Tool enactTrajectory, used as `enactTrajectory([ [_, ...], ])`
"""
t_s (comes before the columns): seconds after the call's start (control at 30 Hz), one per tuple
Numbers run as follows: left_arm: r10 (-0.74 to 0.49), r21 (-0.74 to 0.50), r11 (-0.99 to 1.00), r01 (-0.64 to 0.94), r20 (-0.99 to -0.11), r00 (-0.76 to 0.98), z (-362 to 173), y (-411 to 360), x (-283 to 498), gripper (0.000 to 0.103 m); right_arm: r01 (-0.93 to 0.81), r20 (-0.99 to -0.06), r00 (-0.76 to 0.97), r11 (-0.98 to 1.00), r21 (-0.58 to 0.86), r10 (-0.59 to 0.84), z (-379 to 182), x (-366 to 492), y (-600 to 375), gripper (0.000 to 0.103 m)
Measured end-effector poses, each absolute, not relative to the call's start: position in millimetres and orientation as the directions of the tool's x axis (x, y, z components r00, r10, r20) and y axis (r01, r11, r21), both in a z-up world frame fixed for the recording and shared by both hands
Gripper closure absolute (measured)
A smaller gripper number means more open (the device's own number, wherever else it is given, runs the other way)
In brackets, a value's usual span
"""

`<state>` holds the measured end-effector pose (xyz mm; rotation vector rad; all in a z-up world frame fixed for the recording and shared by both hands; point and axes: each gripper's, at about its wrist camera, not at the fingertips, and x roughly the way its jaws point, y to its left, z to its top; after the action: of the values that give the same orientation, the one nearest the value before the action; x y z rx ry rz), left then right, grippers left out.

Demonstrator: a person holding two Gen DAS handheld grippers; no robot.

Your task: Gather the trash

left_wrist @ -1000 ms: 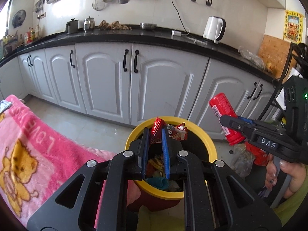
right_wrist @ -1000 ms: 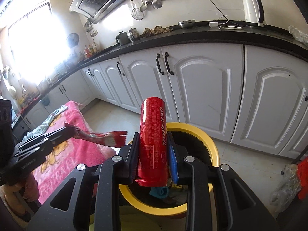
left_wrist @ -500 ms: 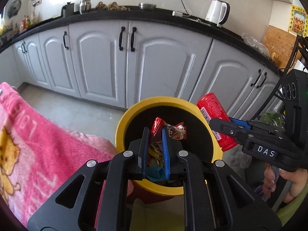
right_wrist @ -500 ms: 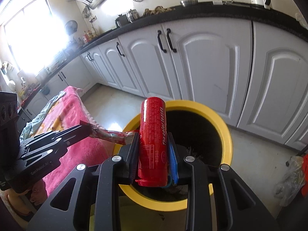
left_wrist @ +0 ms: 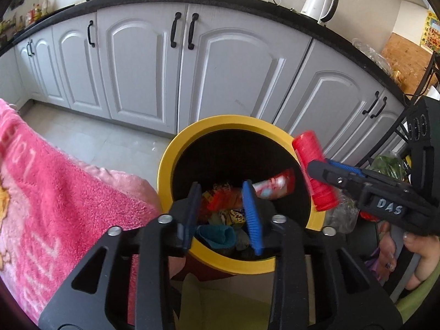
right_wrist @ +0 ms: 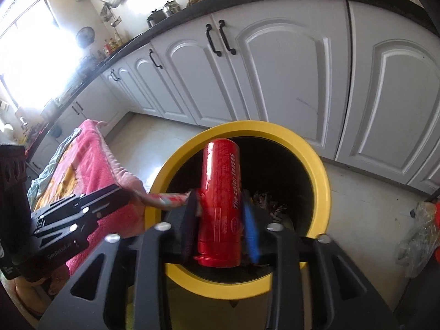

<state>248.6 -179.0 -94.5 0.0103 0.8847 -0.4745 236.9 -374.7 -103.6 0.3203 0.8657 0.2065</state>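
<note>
Hovering over the yellow bin (left_wrist: 165, 170), your left gripper (left_wrist: 222, 203) has its fingers spread, with nothing pinched between them. Through the gap you see the trash already inside: a red-and-white wrapper (left_wrist: 275, 185) lying against the dark inner wall, other crumpled packets beside it, and a teal cloth-like piece (left_wrist: 217, 236) nearer the front rim. In the right wrist view that same wrapper looks blurred just off the left gripper's tip, above the bin's left rim, so you cannot tell there whether it touches anything.

Your right gripper (right_wrist: 220, 214) pinches a red can (right_wrist: 220, 206) on both sides of its lower half. The can stands upright along the fingers, white lettering running up its side, and it is above the bin's mouth, toward the near-left part of the opening. From the left wrist view the can (left_wrist: 313, 170) sits at the bin's right rim, tilted, its top leaning toward the opening.

A pink blanket (left_wrist: 55, 192) lies just beside the bin on the left. White cabinets (left_wrist: 233, 63) with black handles run behind, under a dark counter carrying a white kettle (left_wrist: 319, 5). A clear plastic bag (right_wrist: 418, 236) sits on the floor to the bin's right.
</note>
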Motion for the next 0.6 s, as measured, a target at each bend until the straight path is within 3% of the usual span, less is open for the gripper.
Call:
enactTrajectory([
  [0.27, -0.375, -0.177, 0.909, 0.376, -0.74, 0.559, -84, -168, 243, 0.049, -0.045, -0.692, 0.662, 0.936, 0.349, 0.289, -91, 226, -378, 0.05],
  [0.33, -0.369, -0.175, 0.914, 0.366, -0.73, 0.575, -76, -162, 238, 0.038, -0.051, -0.683, 0.671, 0.937, 0.347, 0.29, -84, 221, -377, 0.041],
  [0.6, -0.332, -0.16, 0.937, 0.311, -0.687, 0.647, -40, -128, 211, 0.016, -0.109, -0.605, 0.749, 0.952, 0.287, 0.269, -40, 179, -355, 0.013],
])
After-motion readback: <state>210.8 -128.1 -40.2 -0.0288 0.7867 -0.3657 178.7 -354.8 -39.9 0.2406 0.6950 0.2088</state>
